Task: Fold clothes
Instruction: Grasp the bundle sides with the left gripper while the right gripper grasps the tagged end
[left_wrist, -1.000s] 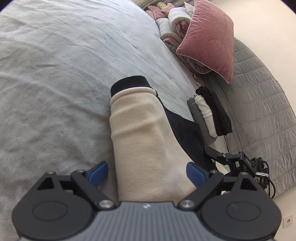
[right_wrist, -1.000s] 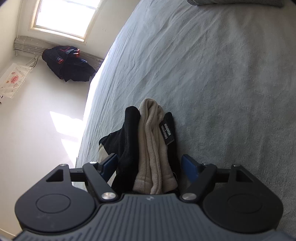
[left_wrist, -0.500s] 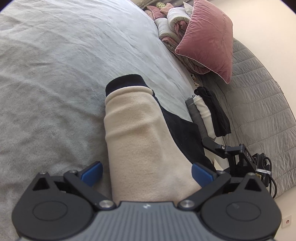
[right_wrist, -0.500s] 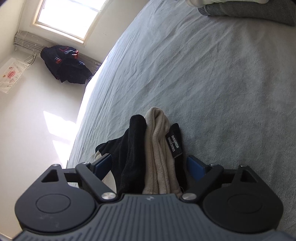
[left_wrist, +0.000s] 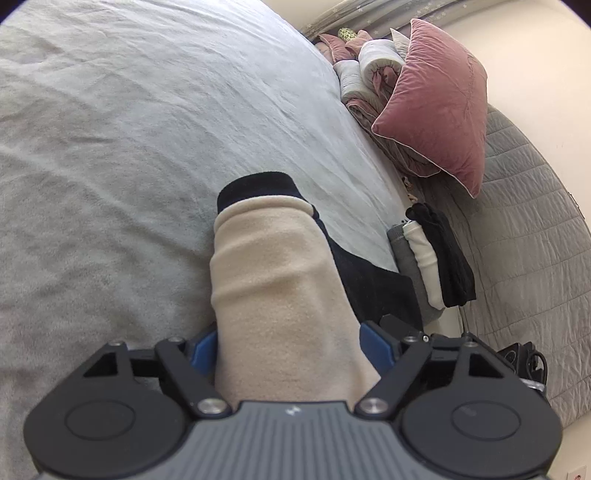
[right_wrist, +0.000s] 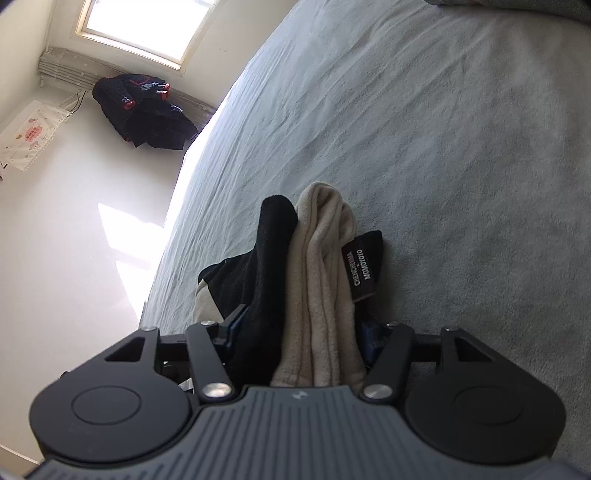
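A beige fleece garment (left_wrist: 273, 277) with a black cuff (left_wrist: 255, 184) and black panels lies on the grey bed sheet (left_wrist: 110, 147). My left gripper (left_wrist: 290, 345) has its jaws closing, with both blue pads (left_wrist: 201, 347) touching the sides of the beige sleeve. In the right wrist view the same garment (right_wrist: 321, 277) is bunched into beige and black folds with a black label (right_wrist: 360, 271). My right gripper (right_wrist: 303, 328) is also closing, and the bunch fills the gap between its pads.
A pink pillow (left_wrist: 439, 103) and rolled bedding (left_wrist: 369, 62) lie at the bed's far right. A folded stack (left_wrist: 428, 258) sits beside a quilted grey cover (left_wrist: 535, 221). The bed edge (right_wrist: 173, 240) drops to a pale floor with a dark jacket (right_wrist: 144, 110).
Both grippers' jaws have come in from wide apart onto the garment. The hands have hardly moved.
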